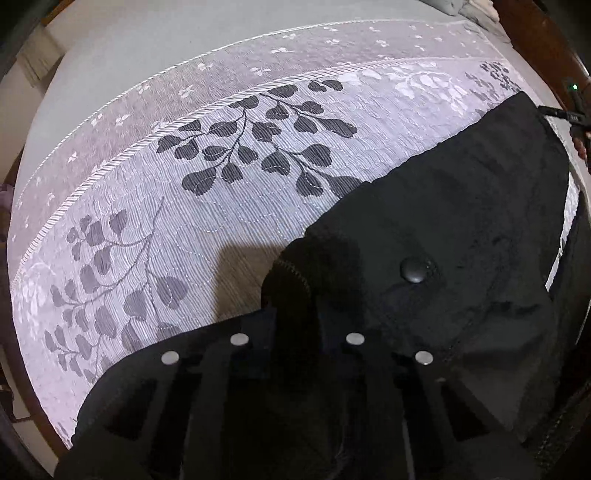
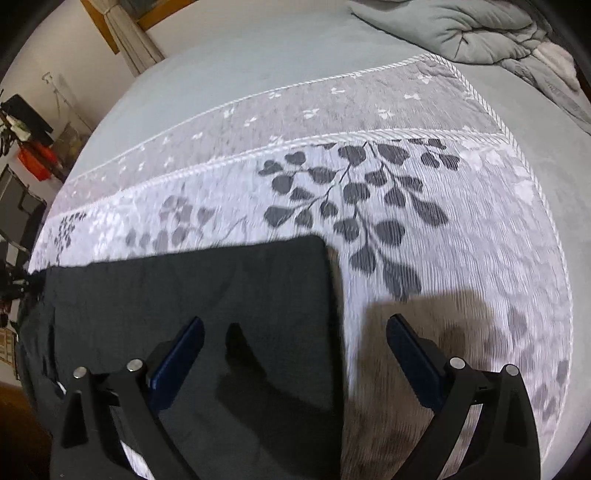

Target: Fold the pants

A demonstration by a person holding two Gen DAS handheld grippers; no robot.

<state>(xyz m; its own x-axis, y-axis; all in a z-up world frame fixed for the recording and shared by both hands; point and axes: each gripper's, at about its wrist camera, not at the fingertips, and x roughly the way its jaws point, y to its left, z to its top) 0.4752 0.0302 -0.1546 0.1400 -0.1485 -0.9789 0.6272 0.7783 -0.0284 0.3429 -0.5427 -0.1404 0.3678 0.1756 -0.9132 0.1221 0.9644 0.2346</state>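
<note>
The black pants [image 1: 454,229] lie on a grey leaf-patterned bedspread [image 1: 229,206]. In the left wrist view the waistband end with a round black button [image 1: 417,269] is bunched up at my left gripper [image 1: 295,317], whose jaws are closed on the waistband cloth. In the right wrist view the leg end of the pants [image 2: 207,306] lies flat with a straight hem edge. My right gripper [image 2: 295,332] is open above it, the left finger [image 2: 184,350] over the cloth and the right finger [image 2: 410,354] over the bedspread.
A crumpled grey-green duvet [image 2: 480,33] lies at the far right of the bed. The plain grey sheet [image 2: 240,62] stretches beyond the bedspread. Room clutter with a red item [image 2: 35,162] stands at the left. A dark wooden bed frame [image 1: 546,40] shows at the right.
</note>
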